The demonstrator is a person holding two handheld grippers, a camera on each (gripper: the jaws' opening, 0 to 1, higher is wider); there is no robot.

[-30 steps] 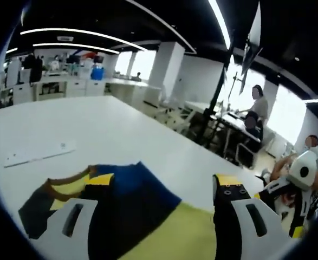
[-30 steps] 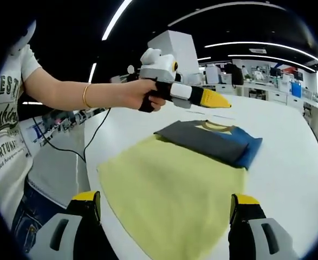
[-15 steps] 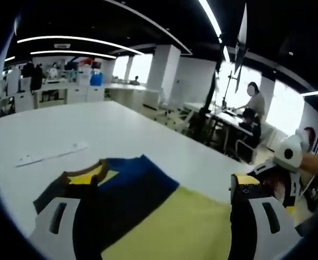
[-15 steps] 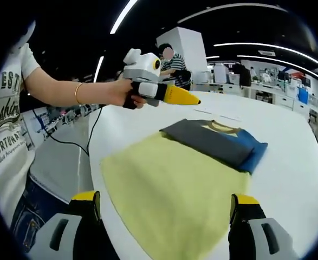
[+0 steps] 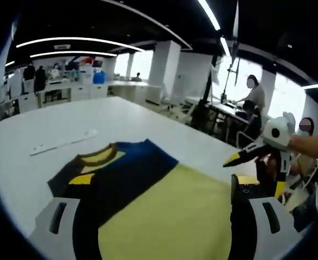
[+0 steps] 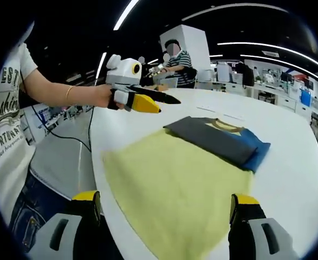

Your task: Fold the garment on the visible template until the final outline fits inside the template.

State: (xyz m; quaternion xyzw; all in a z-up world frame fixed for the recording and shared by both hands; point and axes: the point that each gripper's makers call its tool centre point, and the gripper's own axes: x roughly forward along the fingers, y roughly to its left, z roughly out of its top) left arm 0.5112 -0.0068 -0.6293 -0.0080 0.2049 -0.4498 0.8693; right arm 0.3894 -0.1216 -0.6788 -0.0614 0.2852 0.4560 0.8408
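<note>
Nearest the right gripper view's camera, the right gripper point(image 6: 163, 216) is standing with its two yellow-tipped jaws spread wide and nothing between them, poised over the near edge of the garment point(image 6: 175, 173). That garment is lying flat on the white table point(image 6: 289, 179), its pale yellow body spreading toward the camera and its folded dark grey and blue top, with a yellow collar, lying at the far end. Compared with a second ago, the left gripper point(image 6: 148, 99) is sitting lower and further left in this view, off the garment's left edge and clear of the cloth; its jaws are parted a little now, where they were together before, and are gripping nothing.

Through the left gripper view, the left gripper point(image 5: 153, 216) is showing its jaws apart and empty above the yellow cloth of the garment point(image 5: 164, 211). More of the garment is showing than a second ago, since the camera has drawn back. The right gripper point(image 5: 251, 154) is entering from the right, held in a hand above the table point(image 5: 66, 119) edge, higher than before. Beyond the collar, a white strip point(image 5: 64, 142) is lying on the table. Farther off, people are standing at desks.
</note>
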